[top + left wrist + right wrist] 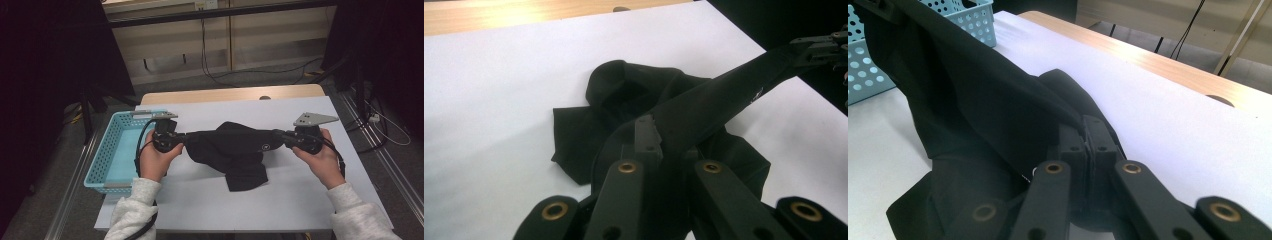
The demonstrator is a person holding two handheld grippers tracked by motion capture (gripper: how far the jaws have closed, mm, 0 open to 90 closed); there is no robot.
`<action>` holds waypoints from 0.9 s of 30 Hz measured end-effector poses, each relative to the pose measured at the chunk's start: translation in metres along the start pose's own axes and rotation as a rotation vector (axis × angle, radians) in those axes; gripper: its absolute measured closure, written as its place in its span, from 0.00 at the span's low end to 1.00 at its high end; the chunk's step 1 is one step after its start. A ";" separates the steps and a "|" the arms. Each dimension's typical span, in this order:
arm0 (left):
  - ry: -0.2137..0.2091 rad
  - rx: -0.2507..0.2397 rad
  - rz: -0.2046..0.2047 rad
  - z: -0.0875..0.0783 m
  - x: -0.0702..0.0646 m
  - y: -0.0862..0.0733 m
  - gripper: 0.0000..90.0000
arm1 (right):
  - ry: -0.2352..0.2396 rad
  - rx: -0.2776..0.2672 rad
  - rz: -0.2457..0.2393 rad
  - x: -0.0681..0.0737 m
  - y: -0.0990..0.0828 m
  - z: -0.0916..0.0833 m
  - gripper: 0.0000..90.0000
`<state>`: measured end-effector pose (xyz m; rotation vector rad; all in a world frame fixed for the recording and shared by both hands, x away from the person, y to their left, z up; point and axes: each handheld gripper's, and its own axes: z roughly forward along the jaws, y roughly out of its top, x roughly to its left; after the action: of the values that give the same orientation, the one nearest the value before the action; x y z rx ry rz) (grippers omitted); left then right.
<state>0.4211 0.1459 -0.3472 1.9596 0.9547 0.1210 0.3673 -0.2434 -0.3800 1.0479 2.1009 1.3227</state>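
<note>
Left gripper clamped on the left edge of the black cloth; right gripper clamped on its right edge. Cloth stretched between them above the white table, lower part draping onto it. Blue basket at left.

Pale fleecy sleeves; each black hand-held gripper has brass rivets and a grey plate.

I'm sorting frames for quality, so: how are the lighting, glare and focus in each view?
High view: dim, dark at both sides, the black garment nearly featureless against the white table. Left gripper view: warm glare on the wooden strip, jaws soft in the foreground. Right gripper view: the blue basket slightly blurred, sheen on the wood edge.
</note>
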 end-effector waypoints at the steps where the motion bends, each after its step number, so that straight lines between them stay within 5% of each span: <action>1: -0.003 -0.002 -0.001 0.000 0.000 0.001 0.96 | -0.002 -0.002 -0.001 -0.001 0.001 0.000 0.98; 18: 0.006 -0.002 -0.003 0.000 0.001 0.007 0.96 | -0.018 -0.010 0.008 0.003 0.006 -0.003 0.98; 27: 0.009 0.001 0.008 0.006 0.007 0.019 0.96 | -0.045 0.009 -0.002 -0.006 0.013 0.005 0.98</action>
<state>0.4394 0.1418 -0.3378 1.9655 0.9534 0.1334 0.3790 -0.2419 -0.3704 1.0692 2.0757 1.2784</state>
